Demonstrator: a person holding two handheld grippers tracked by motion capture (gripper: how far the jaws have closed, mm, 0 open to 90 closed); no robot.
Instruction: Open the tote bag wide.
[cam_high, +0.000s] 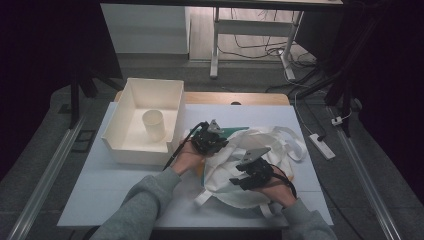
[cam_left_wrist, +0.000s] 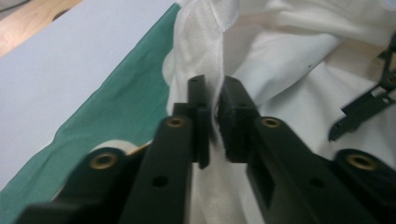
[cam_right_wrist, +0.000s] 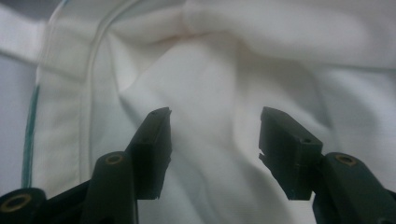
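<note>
Cloth item: white fabric bag (cam_high: 250, 160) with long straps, lying crumpled toward the right half of the table (cam_high: 100, 185), partly over a green sheet (cam_left_wrist: 116, 93) that shows at its left edge.
Left gripper (cam_high: 209, 137): we see its jaws pressed together on a raised fold of the bag's rim in the left gripper view (cam_left_wrist: 215, 116), the cloth pinched between the pads.
Right gripper (cam_high: 255, 172): jaws stand apart just above the bag's cloth (cam_right_wrist: 215, 135), nothing between them yet.
Step in hand: we judge this to be the taking hold of the bag at two places, the left side secured and the right side about to bite.
Next move: we reckon the right jaws must sink onto a fold and close, square to the cloth, so that a single layer is caught.
Other stock: white bin (cam_high: 145, 120) at the table's far left, a pale cup (cam_high: 153, 125) upright inside it.
Writing: we can read none on bag, bin or cup.
</note>
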